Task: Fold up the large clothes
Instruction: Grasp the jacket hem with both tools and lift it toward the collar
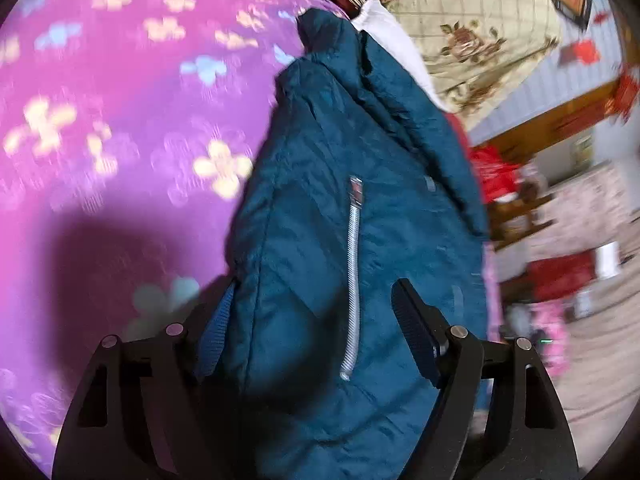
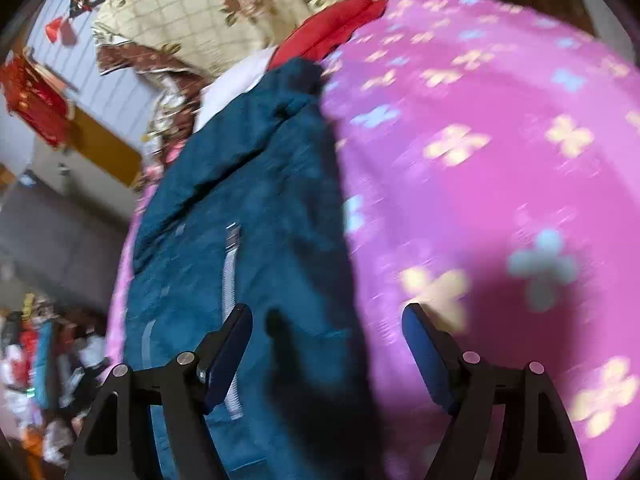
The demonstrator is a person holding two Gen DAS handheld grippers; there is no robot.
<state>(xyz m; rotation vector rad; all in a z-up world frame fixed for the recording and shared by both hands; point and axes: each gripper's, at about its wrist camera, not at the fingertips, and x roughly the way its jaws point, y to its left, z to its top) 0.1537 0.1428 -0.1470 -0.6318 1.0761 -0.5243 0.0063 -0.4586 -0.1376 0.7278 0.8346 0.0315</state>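
Observation:
A teal quilted jacket (image 1: 320,208) lies folded into a long strip on a purple flowered bedsheet (image 1: 120,128), with a silver pocket zipper (image 1: 353,280) facing up. My left gripper (image 1: 316,320) hangs just over the jacket's near end, jaws wide apart. The fabric lies between and under the jaws, and the left pad (image 1: 216,332) sits at the jacket's edge. In the right wrist view the same jacket (image 2: 248,208) runs up the left half. My right gripper (image 2: 326,340) stands open above its right edge, with one finger over the jacket and the other over the sheet (image 2: 500,160).
Past the jacket's far end lie a white cloth (image 1: 394,36), a red garment (image 2: 332,36) and a beige flowered quilt (image 1: 480,44). The bed's edge runs along the jacket's side, and beyond it are the floor and cluttered red and pink items (image 1: 560,276).

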